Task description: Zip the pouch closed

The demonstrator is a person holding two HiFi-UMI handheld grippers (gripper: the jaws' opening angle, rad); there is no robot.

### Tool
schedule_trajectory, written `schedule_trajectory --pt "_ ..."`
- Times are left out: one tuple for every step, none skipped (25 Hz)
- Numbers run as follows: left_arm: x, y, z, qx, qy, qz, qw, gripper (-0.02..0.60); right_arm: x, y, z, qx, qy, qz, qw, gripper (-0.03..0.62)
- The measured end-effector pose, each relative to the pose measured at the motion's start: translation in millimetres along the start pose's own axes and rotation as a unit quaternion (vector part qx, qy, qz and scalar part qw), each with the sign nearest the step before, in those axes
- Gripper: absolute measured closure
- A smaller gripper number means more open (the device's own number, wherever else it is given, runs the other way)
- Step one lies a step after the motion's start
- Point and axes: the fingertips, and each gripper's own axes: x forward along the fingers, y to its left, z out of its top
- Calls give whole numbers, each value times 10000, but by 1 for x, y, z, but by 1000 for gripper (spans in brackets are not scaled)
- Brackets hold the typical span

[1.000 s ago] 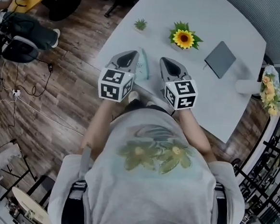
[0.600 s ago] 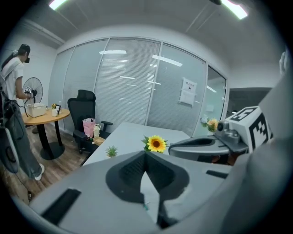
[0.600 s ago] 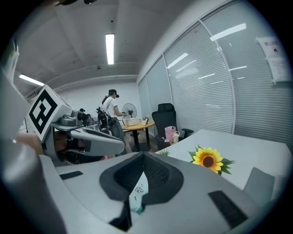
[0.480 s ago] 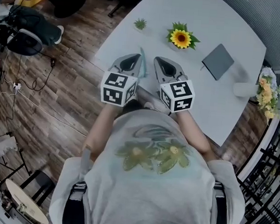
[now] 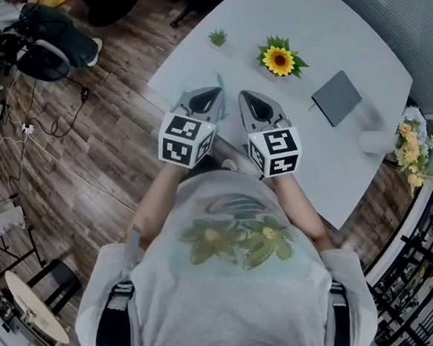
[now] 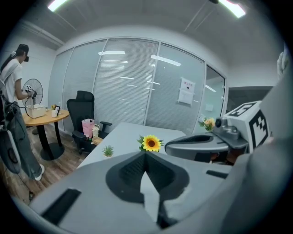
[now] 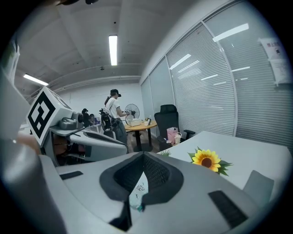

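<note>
Your L gripper point(image 6: 146, 157) has its two grey jaws pressed together, and a thin fold of the pouch point(image 6: 149, 194), pale, smooth and soft-looking, is pinched btw. the dark ribbed pads point(image 6: 130, 171). Your R gripper point(image 7: 143, 157) is clamped the same way on another part of the pouch: there the material is pale w/ a tiny printed drawing, and a small teal bit shows at its lower corner. In the head view both grippers stand side by side, noses toward 12 o'clock, above the near edge of the table point(image 5: 324, 35), a smooth light-grey top w/ rounded corners; only a narrow mint strip of the pouch shows btw. them. Each carries a cube point(image 5: 185, 140) w/ black-and-white square markers at its 6 o'clock end. On the table, a yellow sunflower point(image 5: 278, 60) w/ green leaves is at approx. 1 o'clock from the grippers, a small spiky green plant point(image 5: 217, 37) at 12 o'clock from the L one, and a flat dark-grey rectangular slab point(image 5: 338, 96) at 2 o'clock.
</note>
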Motion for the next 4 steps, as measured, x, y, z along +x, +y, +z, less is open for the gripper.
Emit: schedule_trajectory --pt "0 -2 0 4 2 -11 10000 578 -1 0 0 -2 1 11 10000 579" --pt "-1 -3 0 6 6 -23 10000 578 -2 1 -1 -4 3 23 10000 579" --pt "-2 -4 -1 7 12 -33 10000 578 -3 2 -1 -7 4 35 10000 579" --pt "-3 -6 -1 9 17 -42 10000 578 -4 2 -1 -11 5 49 10000 579"
